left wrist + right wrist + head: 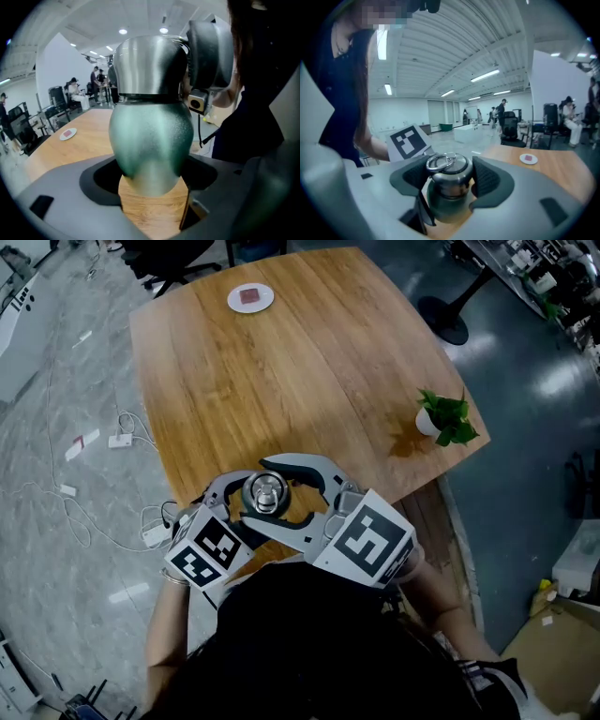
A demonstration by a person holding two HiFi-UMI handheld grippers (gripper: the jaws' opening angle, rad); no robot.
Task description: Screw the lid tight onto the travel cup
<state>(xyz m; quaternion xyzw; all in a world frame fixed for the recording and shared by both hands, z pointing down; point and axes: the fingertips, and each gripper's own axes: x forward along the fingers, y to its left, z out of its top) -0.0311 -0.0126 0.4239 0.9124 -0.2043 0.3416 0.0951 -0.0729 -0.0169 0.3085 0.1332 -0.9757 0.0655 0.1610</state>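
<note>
The travel cup stands at the near edge of the wooden table. Its body is a frosted green and carries a steel lid with a ring on top. My left gripper is shut on the green body, low down, with the jaws on either side. From the right, my right gripper is shut on the lid, its ribbed pads pressed against the lid's sides. In the left gripper view one right jaw shows beside the lid.
A small white dish with a red square lies at the table's far edge. A potted green plant stands at the right edge. Cables and plugs lie on the floor to the left. People sit at desks far off.
</note>
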